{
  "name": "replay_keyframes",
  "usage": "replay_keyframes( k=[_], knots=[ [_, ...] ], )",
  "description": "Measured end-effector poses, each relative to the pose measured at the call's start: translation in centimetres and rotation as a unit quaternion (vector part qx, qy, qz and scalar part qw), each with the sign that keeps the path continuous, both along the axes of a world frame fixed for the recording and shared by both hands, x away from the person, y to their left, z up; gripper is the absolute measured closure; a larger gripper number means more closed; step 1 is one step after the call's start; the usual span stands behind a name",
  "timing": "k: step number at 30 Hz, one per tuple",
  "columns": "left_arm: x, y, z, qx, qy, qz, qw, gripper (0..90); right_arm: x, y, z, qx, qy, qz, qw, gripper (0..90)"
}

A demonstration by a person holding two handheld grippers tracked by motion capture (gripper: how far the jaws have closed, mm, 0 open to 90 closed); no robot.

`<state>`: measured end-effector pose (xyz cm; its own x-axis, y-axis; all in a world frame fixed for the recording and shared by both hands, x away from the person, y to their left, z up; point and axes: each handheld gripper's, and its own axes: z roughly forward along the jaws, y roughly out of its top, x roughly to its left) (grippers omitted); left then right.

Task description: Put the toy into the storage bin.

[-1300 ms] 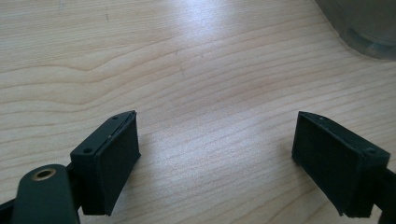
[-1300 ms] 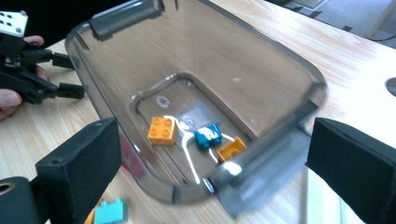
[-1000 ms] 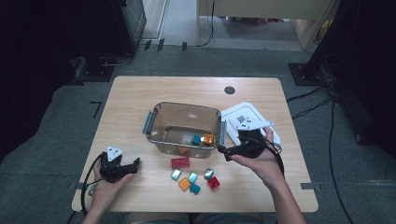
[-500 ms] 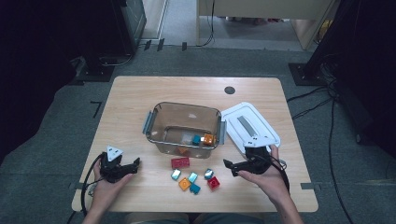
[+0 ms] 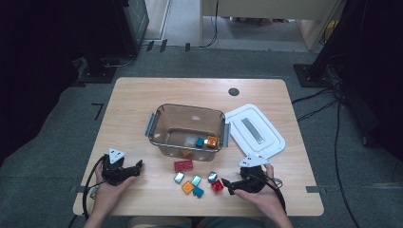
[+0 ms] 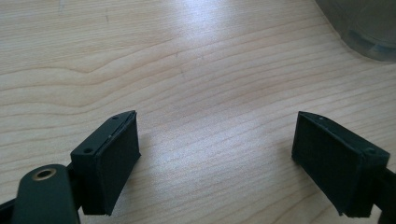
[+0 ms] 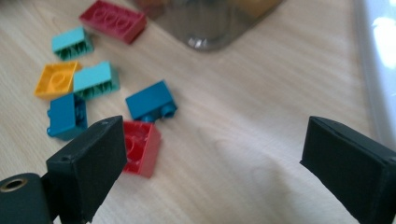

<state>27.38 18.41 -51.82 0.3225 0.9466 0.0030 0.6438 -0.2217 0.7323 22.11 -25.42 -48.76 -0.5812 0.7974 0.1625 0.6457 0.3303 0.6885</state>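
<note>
Red brick (image 7: 140,148) half behind hand-held gripper (image 7: 212,168)

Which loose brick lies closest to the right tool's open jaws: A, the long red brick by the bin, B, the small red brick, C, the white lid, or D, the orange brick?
B: in the right gripper view the small red brick sits right beside one jaw of the right tool, nearer than the other bricks.
</note>
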Motion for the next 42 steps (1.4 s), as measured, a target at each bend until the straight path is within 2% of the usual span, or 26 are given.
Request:
replay_keyframes(
  k=[9,12,14,16,17,18,19,20,22,23,26,28,29,37,42],
  knots=[
    [0.0,0.0,0.0,0.0,0.0,0.0,1.0,14.8,-1.2,2.1,-1.1,0.0,0.006,0.038,0.9993,13.9],
    [0.0,0.0,0.0,0.0,0.0,-0.001,1.0,14.8,-1.6,2.9,-1.3,0.023,0.019,0.053,0.9981,14.9],
    [0.0,0.0,0.0,0.0,0.0,-0.001,1.0,14.8,-1.9,3.5,-1.4,0.007,0.015,0.06,0.9981,16.7],
    [0.1,0.0,0.0,0.0,0.0,0.0,1.0,14.9,-2.2,4.0,-1.7,-0.022,0.002,0.062,0.9978,21.7],
    [0.1,0.0,0.0,0.0,-0.001,0.0,1.0,14.9,-2.2,4.1,-1.8,-0.029,0.0,0.063,0.9976,24.6],
    [0.1,0.0,0.0,0.0,0.0,0.0,1.0,14.9,-2.2,4.1,-1.9,-0.032,-0.002,0.064,0.9974,28.5],
    [0.1,0.0,0.0,0.0,0.0,0.0,1.0,14.9,-2.2,4.1,-1.9,-0.032,-0.002,0.064,0.9974,28.5],
    [0.1,0.0,0.0,0.0,0.0,0.0,1.0,14.9,-2.0,3.9,-2.2,-0.037,-0.004,0.063,0.9974,34.5],
    [0.1,0.0,0.0,0.0,-0.001,0.0,1.0,14.9,-1.9,3.7,-2.2,-0.034,-0.009,0.064,0.9973,40.1],
    [0.1,0.0,0.0,0.0,-0.001,0.0,1.0,14.9,-1.9,3.7,-2.2,-0.034,-0.009,0.064,0.9973,40.1],
    [0.2,-0.1,0.0,0.0,0.0,0.002,1.0,15.0,-1.9,3.1,-2.4,-0.037,-0.026,0.053,0.9975,50.3],
    [0.2,-0.1,0.0,0.0,0.0,0.003,1.0,15.1,-1.9,2.7,-2.4,-0.034,-0.03,0.049,0.9978,53.1],
    [0.2,-0.1,0.0,-0.001,0.0,0.005,1.0,15.1,-1.7,2.2,-2.5,-0.023,-0.032,0.042,0.9983,58.9],
    [0.1,-0.1,0.0,0.0,0.0,0.005,1.0,15.3,-0.9,1.0,-2.1,-0.015,-0.037,0.033,0.9987,60.0],
    [0.2,-0.1,0.0,0.0,0.0,0.005,1.0,15.2,-0.6,-0.1,-1.4,-0.002,-0.036,0.026,0.999,60.0]
  ],
)
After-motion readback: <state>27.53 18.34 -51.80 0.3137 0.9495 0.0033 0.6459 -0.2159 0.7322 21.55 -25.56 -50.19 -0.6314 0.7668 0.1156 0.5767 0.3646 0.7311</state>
